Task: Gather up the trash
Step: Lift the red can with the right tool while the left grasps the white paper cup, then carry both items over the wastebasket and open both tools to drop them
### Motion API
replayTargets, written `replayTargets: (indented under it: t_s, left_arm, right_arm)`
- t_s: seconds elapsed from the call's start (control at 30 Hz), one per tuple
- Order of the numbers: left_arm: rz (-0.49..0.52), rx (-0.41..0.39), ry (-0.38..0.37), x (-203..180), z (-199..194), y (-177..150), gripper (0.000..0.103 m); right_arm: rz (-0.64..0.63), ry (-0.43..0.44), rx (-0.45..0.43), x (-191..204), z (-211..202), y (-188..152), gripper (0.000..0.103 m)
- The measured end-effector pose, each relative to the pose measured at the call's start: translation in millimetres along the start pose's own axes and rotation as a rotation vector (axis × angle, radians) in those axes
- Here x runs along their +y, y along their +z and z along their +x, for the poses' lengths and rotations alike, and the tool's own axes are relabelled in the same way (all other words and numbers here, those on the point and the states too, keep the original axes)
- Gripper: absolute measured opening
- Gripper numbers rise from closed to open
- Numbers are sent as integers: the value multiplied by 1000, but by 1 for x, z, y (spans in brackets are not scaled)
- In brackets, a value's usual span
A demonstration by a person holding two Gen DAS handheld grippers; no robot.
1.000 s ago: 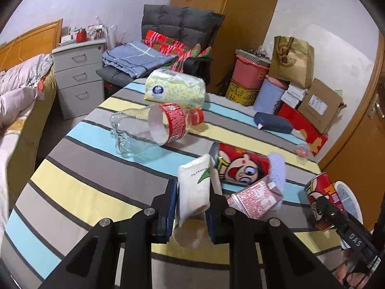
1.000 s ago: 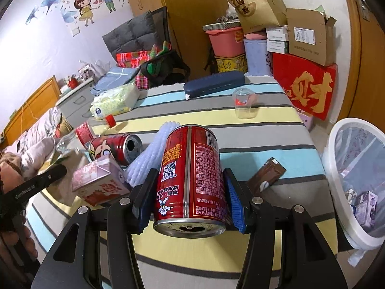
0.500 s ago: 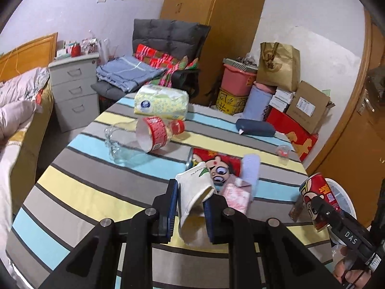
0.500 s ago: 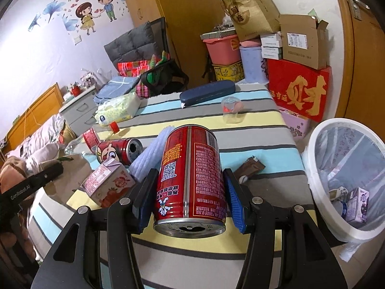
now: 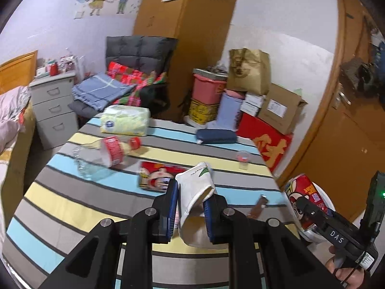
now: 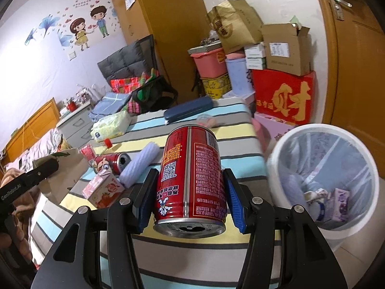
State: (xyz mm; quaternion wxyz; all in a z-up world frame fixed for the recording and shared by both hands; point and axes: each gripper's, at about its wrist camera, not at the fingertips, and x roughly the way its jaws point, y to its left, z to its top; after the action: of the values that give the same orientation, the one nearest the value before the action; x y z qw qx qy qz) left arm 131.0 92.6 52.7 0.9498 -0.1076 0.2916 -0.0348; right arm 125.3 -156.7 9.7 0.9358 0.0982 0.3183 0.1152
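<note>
Your L gripper (image 5: 191,208) clamps a white paper pouch (image 5: 195,192) above the striped table's (image 5: 72,200) near edge, your R gripper (image 6: 190,197) pinches a red can (image 6: 191,175) w/ lid end toward you, just beside the white bin (image 6: 322,178) off the table's right edge.

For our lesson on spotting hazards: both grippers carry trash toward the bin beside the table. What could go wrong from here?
1. The red can in the right gripper is not yet over the white bin; released early, it may fall outside.
2. The left gripper pinches a soft white paper cup that is crumpling and could slip.
</note>
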Motion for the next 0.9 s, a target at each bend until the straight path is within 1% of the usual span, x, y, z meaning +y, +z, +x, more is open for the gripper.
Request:
replayTargets:
  t_s: [0.23,0.4,0.53,0.67,0.9]
  left_arm:
    - [62,11,-83,-52,9,-3,20]
    - [101,28,-143,-90,20,-6,20]
    - [143,45,-176,-120,30,-9,20]
    - [178,67,-232,-153,42,-12,20]
    - [242,95,-298,-204,62,-20,20]
  right_arm:
    - [18,-40,-29,-24,-18,3,55]
    - [34,-87,-43,-47,-28,4,55]
    - [51,-118,-48,-65,-37,4,55]
    - [68,-154,-50,-83,-43,5,55]
    - [98,-209,-46,-113,-50,4,55]
